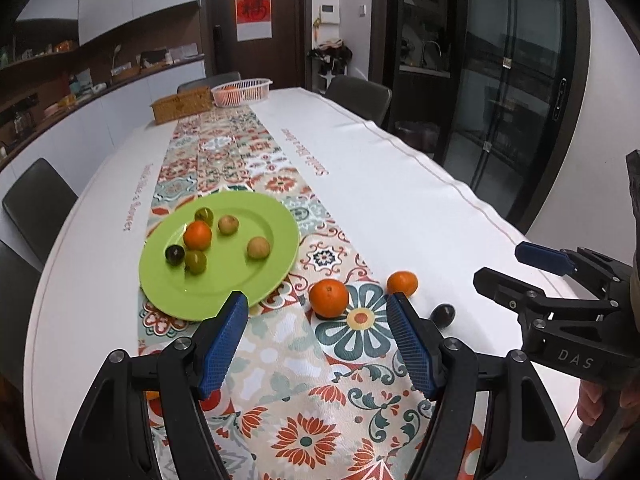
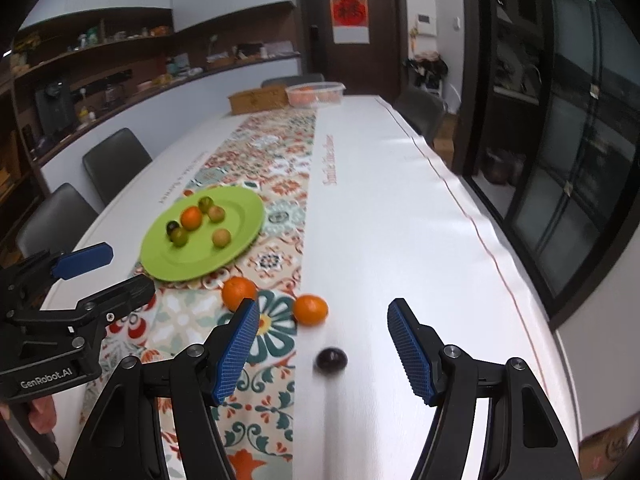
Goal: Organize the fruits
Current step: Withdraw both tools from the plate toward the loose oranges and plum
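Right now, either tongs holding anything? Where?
Nothing held. Left tongs and right tongs are both open and empty; the oranges and dark fruit lie loose on the table.

Long surface [image 1: 420,208] under a white cloth, a flower-patterned runner [image 1: 280,360] down its middle. On the runner: a green plate [image 1: 240,280] near the left edge, an orange [image 1: 329,298] just right of the plate. On the white cloth beside the runner: a smaller orange [image 1: 402,283] and a dark round fruit [image 2: 331,359]. At the far end: a wicker box [image 1: 181,105] and a pink basket [image 1: 241,90] side by side.
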The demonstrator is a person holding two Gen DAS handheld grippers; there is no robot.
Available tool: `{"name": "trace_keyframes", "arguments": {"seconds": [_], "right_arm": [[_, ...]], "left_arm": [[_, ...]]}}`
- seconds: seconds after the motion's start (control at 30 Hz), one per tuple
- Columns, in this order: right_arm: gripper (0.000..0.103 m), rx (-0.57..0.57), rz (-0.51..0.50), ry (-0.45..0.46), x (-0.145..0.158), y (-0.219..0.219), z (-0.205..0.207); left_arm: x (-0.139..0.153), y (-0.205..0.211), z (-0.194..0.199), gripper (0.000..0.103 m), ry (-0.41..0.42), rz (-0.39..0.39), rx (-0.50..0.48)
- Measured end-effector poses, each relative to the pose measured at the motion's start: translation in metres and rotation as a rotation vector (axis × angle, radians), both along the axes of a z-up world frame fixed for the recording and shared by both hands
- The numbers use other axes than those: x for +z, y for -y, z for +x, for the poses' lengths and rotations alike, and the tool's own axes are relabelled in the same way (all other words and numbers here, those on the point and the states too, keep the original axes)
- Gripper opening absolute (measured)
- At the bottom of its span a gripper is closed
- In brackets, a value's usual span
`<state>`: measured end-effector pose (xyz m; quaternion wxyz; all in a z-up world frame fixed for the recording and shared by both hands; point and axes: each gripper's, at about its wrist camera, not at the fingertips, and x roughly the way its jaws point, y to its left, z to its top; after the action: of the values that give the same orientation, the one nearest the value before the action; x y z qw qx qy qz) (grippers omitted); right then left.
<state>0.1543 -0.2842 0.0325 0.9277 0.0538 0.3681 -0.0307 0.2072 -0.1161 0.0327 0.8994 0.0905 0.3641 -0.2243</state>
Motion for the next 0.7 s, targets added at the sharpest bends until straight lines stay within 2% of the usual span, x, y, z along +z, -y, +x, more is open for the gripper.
{"name": "trace_keyframes", "arguments": {"seconds": [0.7], "right_arm": [[0.067,-0.043,0.027,-0.173,-0.064,0.001,0.022]], "left_arm": [[-0.063,0.013,0.036,0.071,-0.111,0.047,-0.054]]}}
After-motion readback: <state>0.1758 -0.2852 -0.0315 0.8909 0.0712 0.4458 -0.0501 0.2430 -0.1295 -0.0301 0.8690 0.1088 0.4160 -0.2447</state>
